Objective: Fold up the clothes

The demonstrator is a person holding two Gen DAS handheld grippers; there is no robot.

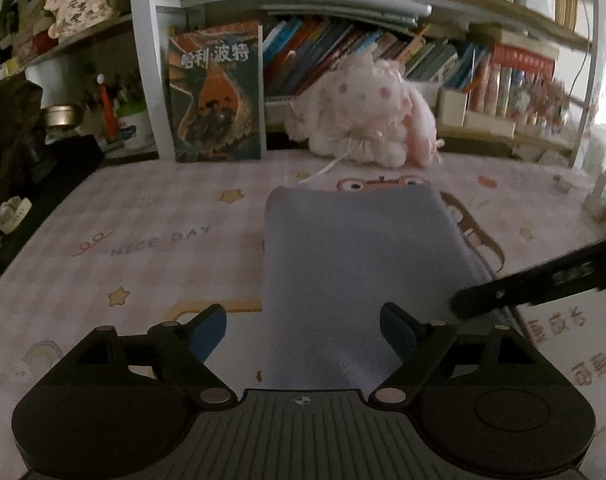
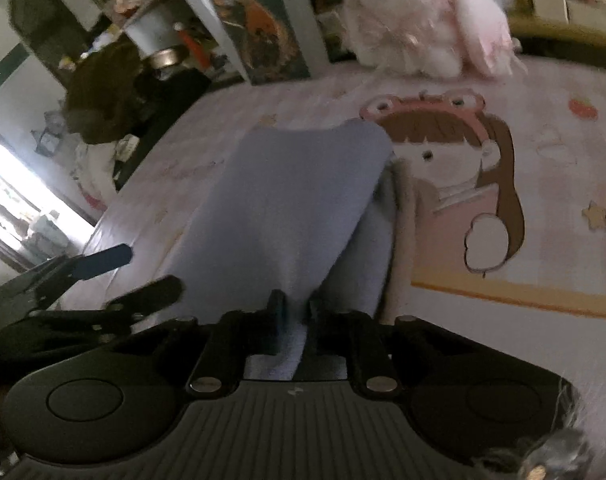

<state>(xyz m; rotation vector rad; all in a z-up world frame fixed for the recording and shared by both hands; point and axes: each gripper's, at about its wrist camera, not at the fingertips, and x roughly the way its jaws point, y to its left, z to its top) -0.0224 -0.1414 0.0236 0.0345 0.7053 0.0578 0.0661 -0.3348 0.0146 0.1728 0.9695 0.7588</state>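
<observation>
Currently: 1 grey-blue garment (image 2: 303, 184), right gripper (image 2: 295, 312) pinching its near edge, presumably to lift a fold. Left gripper (image 1: 303, 328) jaws wide, hovering above it, apparently to catch the cloth.

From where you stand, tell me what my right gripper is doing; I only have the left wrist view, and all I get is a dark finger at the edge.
Observer: The right gripper is shut on the blue cloth, near its closest edge.
Operator: Tell me how the cloth lies there.
Observer: From the pinch it rises as a lifted layer, with another blue layer showing beneath on the right.
Operator: Say what is printed on the bed right of it.
Observer: A cartoon girl with brown hair and a pink headband, and a star beyond her.
</observation>
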